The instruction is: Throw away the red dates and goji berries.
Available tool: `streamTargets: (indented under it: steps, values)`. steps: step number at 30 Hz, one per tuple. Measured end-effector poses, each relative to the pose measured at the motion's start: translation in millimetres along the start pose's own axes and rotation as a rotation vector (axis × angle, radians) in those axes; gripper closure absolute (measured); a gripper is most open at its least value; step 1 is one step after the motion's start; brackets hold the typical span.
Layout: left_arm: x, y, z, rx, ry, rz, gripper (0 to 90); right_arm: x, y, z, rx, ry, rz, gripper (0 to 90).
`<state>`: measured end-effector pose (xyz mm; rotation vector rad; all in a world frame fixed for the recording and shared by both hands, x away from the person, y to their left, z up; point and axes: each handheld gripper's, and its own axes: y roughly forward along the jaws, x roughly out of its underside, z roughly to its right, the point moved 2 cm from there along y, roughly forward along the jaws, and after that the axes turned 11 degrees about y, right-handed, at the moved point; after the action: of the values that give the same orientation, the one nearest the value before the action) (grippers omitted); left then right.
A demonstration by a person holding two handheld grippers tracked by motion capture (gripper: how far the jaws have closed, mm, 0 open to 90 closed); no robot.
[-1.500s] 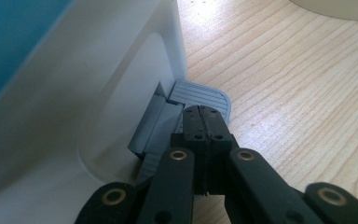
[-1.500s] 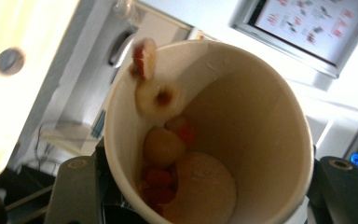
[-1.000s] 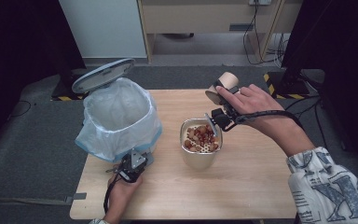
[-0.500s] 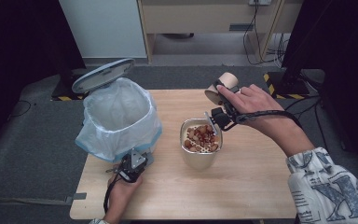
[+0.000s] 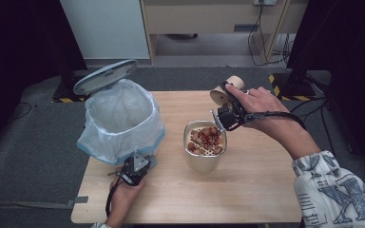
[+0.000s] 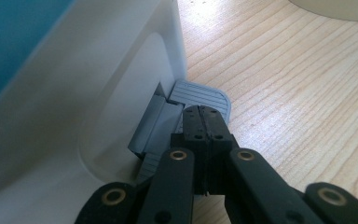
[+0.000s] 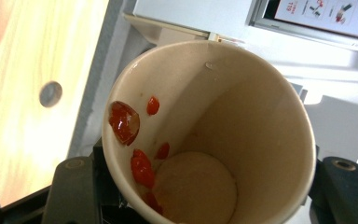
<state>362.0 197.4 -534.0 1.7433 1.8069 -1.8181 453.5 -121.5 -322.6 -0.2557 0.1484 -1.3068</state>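
Note:
A white pedal bin [image 5: 120,121] lined with a pale blue bag stands at the table's left, its lid [image 5: 105,76] raised. My left gripper [image 5: 134,170] is at the bin's foot; in the left gripper view its jaws are shut with nothing between them, and the tips [image 6: 204,112] rest on the grey pedal [image 6: 200,95]. My right gripper [image 5: 224,105] is shut on a paper cup [image 5: 225,91], tipped on its side just beyond a metal container [image 5: 204,159] that holds brown and red food scraps. Red bits cling inside the cup [image 7: 242,116].
The wooden table [image 5: 247,190] is bare to the right of and in front of the container. Its far edge is close behind the cup. A cabinet [image 5: 209,19] and cables on the floor lie beyond the table.

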Motion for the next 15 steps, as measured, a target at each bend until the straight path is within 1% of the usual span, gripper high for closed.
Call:
streamTargets:
  steps: [4,7,12,14,15]
  values:
    - [0.0,-0.1,-0.1,-0.002,0.000,0.000,89.3,4.5,1.9,2.9,-0.016,0.056,0.011,35.4]
    - [0.1,0.2,0.1,0.000,-0.004,0.003,89.3,7.0,2.6,3.6,-0.037,0.108,0.024,35.5]
    - [0.1,0.2,0.0,0.001,-0.005,0.004,89.3,10.1,2.8,4.3,-0.087,0.232,0.068,35.5]
    - [0.2,0.2,-0.1,0.001,-0.006,0.004,89.3,12.4,2.6,3.7,-0.118,0.291,0.077,35.5]
    - [0.1,0.2,-0.1,0.002,-0.005,0.004,89.3,14.0,3.0,3.6,-0.131,0.311,0.083,35.4]
